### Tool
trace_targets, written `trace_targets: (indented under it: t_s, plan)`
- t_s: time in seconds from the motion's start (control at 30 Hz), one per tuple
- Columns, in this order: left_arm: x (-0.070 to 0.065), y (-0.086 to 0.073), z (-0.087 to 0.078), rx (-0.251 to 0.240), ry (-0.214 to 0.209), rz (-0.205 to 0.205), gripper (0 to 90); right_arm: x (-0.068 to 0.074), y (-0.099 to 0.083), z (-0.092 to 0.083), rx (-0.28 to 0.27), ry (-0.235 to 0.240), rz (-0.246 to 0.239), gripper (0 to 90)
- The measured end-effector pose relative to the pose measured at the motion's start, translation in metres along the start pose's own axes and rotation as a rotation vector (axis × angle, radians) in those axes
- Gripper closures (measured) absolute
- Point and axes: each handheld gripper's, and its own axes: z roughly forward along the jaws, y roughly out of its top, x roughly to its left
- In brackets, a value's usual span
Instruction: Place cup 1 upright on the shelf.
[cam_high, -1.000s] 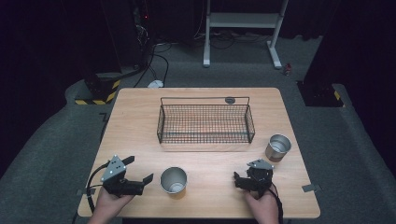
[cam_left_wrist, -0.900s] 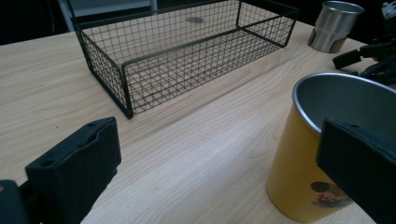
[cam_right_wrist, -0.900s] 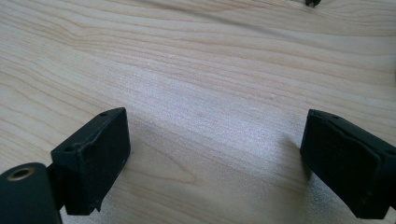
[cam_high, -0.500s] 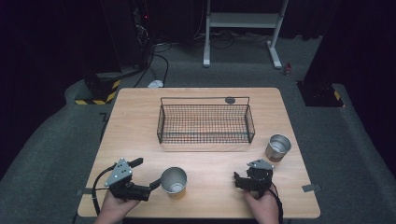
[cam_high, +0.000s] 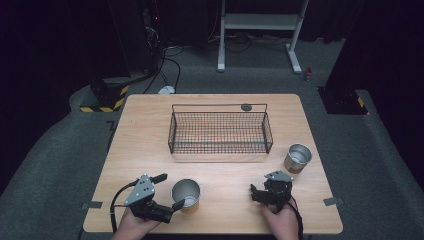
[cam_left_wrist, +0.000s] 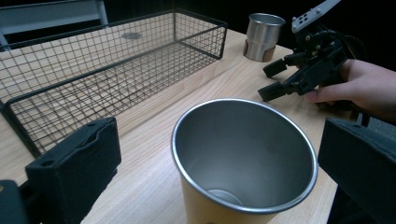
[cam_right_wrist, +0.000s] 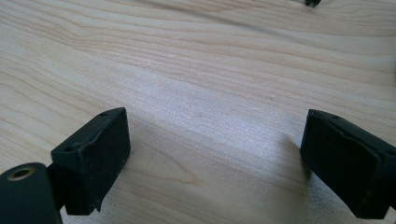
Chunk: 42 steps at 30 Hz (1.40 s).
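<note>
A steel cup (cam_high: 186, 193) with a tan lower band stands near the table's front edge. My left gripper (cam_high: 171, 190) is open, and its jaws stand on either side of the cup (cam_left_wrist: 243, 154) with gaps on both sides. The left gripper (cam_left_wrist: 219, 135) looks down into the empty cup. My right gripper (cam_high: 254, 194) rests at the front right, points left and is open. In the left gripper view the right gripper (cam_left_wrist: 273, 79) lies past the cup, held by a hand. The right gripper (cam_right_wrist: 222, 154) has nothing but bare wood between its jaws.
A black wire basket (cam_high: 220, 131) stands empty at the table's middle back. A second steel cup (cam_high: 298, 158) stands to its right, just behind the right gripper. A small dark disc (cam_high: 246, 107) lies behind the basket. The wooden table (cam_high: 145, 130) ends close behind both hands.
My left gripper has moved right and forward, so that its open jaws now flank the near cup. The right gripper has stayed where it was.
</note>
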Motion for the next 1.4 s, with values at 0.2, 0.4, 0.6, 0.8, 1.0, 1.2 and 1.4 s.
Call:
trace_targets:
  t_s: [0.2, 0.4, 0.6, 0.8, 1.0, 1.2, 1.4]
  plan:
    - [-0.005, -0.001, 0.005, -0.003, -0.020, -0.005, 0.1, 0.001, 0.000, 0.000, 0.002, 0.000, 0.003, 8.6]
    - [-0.009, -0.001, 0.010, 0.001, -0.029, 0.003, 0.1, 0.001, 0.000, 0.000, 0.000, 0.000, -0.001, 8.6]
    - [-0.012, -0.003, 0.016, 0.011, -0.026, 0.024, 0.1, 0.001, 0.000, 0.000, 0.001, 0.000, 0.000, 8.6]
    - [-0.013, -0.005, 0.022, 0.022, -0.018, 0.044, 0.1, 0.001, 0.000, 0.000, 0.001, 0.000, -0.001, 8.6]
    - [-0.012, -0.006, 0.026, 0.026, -0.016, 0.048, 0.1, 0.001, 0.000, 0.000, 0.000, 0.000, 0.000, 8.6]
    - [-0.010, -0.009, 0.029, 0.038, -0.010, 0.049, 0.1, 0.001, 0.000, 0.000, 0.000, 0.001, 0.000, 8.6]
    - [-0.009, -0.013, 0.032, 0.043, -0.029, 0.042, 0.1, 0.001, 0.000, 0.000, -0.001, 0.000, 0.000, 8.6]
